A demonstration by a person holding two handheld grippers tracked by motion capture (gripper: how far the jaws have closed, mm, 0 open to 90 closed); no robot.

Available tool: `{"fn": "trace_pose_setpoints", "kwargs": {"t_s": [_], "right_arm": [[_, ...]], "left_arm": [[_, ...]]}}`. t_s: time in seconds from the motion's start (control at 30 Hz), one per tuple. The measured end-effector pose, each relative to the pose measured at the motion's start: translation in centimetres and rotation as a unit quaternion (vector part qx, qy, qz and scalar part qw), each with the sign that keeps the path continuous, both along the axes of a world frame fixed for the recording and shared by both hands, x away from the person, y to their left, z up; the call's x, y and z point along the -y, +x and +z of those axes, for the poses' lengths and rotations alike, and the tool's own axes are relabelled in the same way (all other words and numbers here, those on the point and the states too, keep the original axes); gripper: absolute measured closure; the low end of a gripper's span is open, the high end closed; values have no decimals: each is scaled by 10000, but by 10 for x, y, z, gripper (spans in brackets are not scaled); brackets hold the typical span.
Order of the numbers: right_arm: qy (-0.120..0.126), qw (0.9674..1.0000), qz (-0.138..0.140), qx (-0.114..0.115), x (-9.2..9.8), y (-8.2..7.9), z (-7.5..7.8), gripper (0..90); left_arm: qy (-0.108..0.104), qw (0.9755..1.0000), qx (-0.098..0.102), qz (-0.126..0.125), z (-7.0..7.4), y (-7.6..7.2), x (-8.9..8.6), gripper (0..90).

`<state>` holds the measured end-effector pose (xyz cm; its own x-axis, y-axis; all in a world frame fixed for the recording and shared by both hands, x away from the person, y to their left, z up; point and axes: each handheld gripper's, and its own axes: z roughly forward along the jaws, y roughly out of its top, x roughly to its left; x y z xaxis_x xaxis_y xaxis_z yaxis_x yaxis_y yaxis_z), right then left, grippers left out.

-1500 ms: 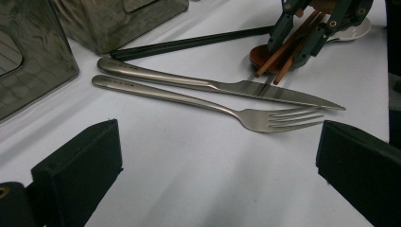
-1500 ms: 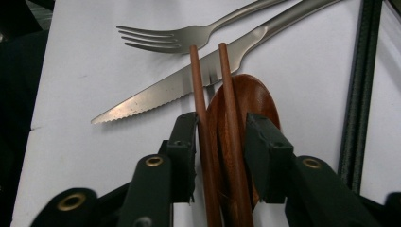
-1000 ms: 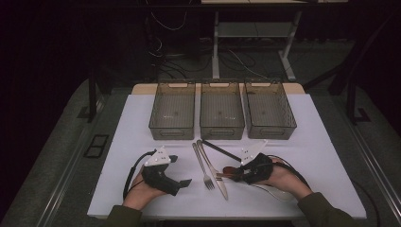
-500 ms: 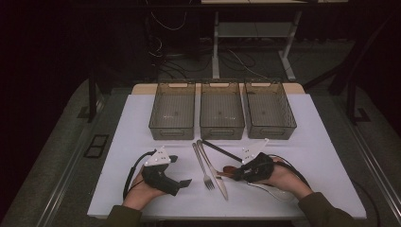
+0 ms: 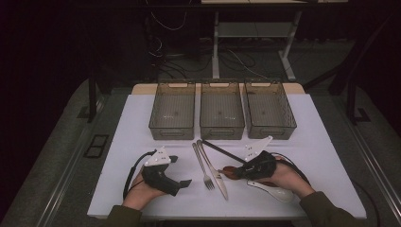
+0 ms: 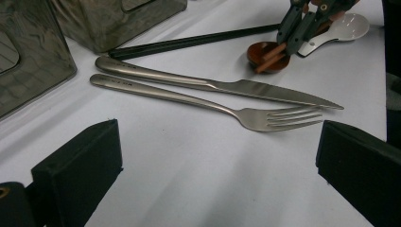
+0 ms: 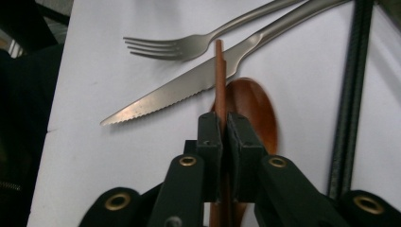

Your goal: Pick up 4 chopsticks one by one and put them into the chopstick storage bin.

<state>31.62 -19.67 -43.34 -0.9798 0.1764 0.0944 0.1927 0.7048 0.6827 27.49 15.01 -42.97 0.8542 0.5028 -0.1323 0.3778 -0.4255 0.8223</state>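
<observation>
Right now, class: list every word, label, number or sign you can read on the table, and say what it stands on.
None can be read. The knife and fork handles bear small stamped marks, too small and blurred to read.

Thin brown wooden chopstick (image 7: 219, 80), clamped between jaws, tip reaching across serrated knife blade (image 7: 175, 92). Beneath it, glossy brown wooden spoon (image 7: 253, 111) lying bowl-up on white table, beside knife.
</observation>
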Motion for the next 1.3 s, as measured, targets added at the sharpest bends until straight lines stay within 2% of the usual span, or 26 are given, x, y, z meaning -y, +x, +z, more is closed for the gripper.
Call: {"fn": "trace_pose_setpoints", "kwargs": {"t_s": [0.4, 0.83, 1.2, 1.23, 1.3], "right_arm": [[-21, 10000, 13, -27, 2, 1, 1, 845], [96, 9998, -147, -20, 11, 5, 5, 848], [214, 9978, -622, 15, 31, 19, 8, 848], [286, 9964, -790, -98, 35, 22, 7, 848], [304, 9956, -882, -114, 38, 24, 7, 848]], "left_arm": [[1, 10000, 3, 0, 0, 0, 0, 0], [3, 10000, 6, -2, 0, 0, 0, 0], [4, 10000, 5, -1, 0, 0, 0, 0], [2, 10000, 6, -1, 0, 0, 0, 0], [-4, 10000, 8, -2, 0, 0, 0, 0]]}}
